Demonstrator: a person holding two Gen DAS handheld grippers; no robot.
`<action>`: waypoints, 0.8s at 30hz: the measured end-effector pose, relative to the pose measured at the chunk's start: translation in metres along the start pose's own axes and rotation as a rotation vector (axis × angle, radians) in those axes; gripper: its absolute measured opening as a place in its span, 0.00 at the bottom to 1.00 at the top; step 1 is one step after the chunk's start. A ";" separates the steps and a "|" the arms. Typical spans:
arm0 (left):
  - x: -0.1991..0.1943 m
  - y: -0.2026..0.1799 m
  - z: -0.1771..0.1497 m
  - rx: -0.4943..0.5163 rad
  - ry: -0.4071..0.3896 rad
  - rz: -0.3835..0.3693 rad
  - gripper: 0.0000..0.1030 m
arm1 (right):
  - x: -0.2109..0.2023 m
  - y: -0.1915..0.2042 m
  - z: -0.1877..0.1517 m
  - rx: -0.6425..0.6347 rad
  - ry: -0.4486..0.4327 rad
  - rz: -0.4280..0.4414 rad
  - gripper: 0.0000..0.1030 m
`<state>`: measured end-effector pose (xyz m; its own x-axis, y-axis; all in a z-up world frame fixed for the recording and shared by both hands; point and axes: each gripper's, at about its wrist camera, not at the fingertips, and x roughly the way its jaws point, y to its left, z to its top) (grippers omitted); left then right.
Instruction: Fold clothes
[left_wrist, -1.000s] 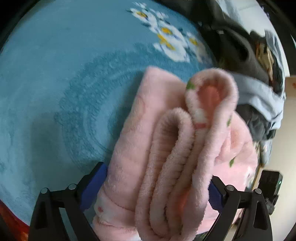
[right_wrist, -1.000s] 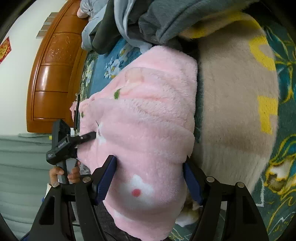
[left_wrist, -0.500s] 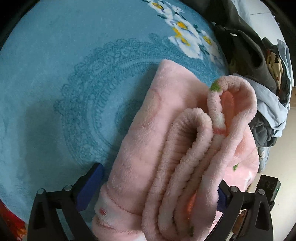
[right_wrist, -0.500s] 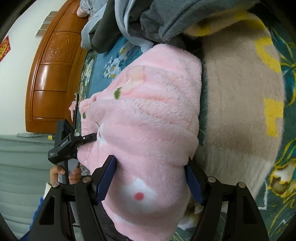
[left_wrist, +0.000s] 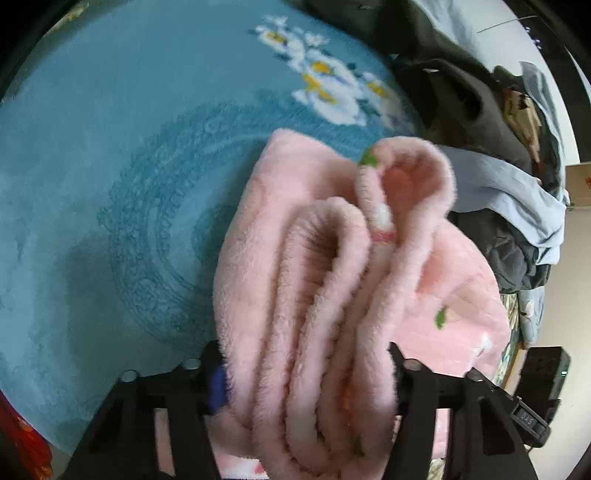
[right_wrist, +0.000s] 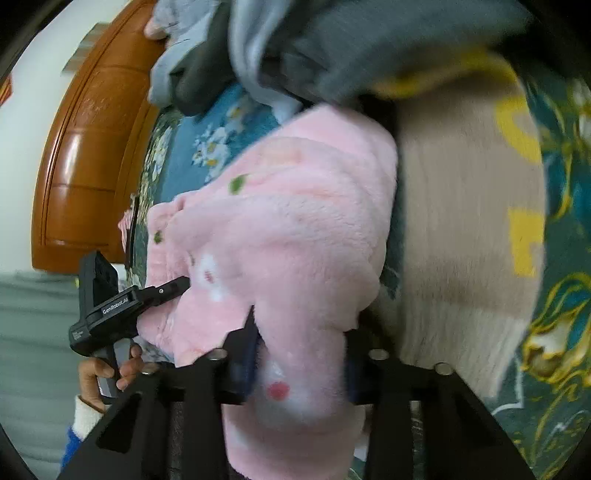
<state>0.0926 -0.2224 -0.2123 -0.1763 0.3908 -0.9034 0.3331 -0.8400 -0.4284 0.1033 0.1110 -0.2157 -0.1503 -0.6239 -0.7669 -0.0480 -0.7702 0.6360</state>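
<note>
A pink fleece garment (left_wrist: 332, 288) with small flower and leaf prints is bunched into several thick folds. My left gripper (left_wrist: 306, 365) is shut on one end of the bundle, and the folds bulge up between its jaws. In the right wrist view, my right gripper (right_wrist: 299, 354) is shut on the other end of the same pink garment (right_wrist: 295, 229), which lies partly on the bed. The left gripper (right_wrist: 110, 314) also shows there at the left, held by a hand (right_wrist: 96, 373), with its tip pressed into the fleece.
A teal bedspread (left_wrist: 110, 147) with white flowers lies under the garment. A heap of dark and light-blue clothes (left_wrist: 480, 129) sits at the back right. A folded beige garment with yellow marks (right_wrist: 469, 221) lies beside the pink one. A wooden headboard (right_wrist: 85, 155) stands at the left.
Both grippers' jaws have drawn closer together, squeezing the pink bundle tighter. The bundle has shifted slightly towards the pile of clothes.
</note>
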 end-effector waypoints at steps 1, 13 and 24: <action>-0.003 -0.004 -0.002 0.005 -0.013 0.001 0.53 | -0.006 0.006 0.001 -0.030 -0.010 -0.006 0.29; -0.079 -0.047 -0.024 0.026 -0.238 -0.208 0.51 | -0.110 0.084 0.033 -0.390 -0.187 -0.030 0.28; -0.196 -0.032 -0.035 -0.039 -0.572 -0.232 0.51 | -0.135 0.195 0.072 -0.681 -0.253 0.068 0.28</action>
<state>0.1487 -0.2594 -0.0221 -0.7138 0.2887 -0.6381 0.2583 -0.7383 -0.6230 0.0427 0.0547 0.0182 -0.3587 -0.6871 -0.6319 0.5822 -0.6938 0.4239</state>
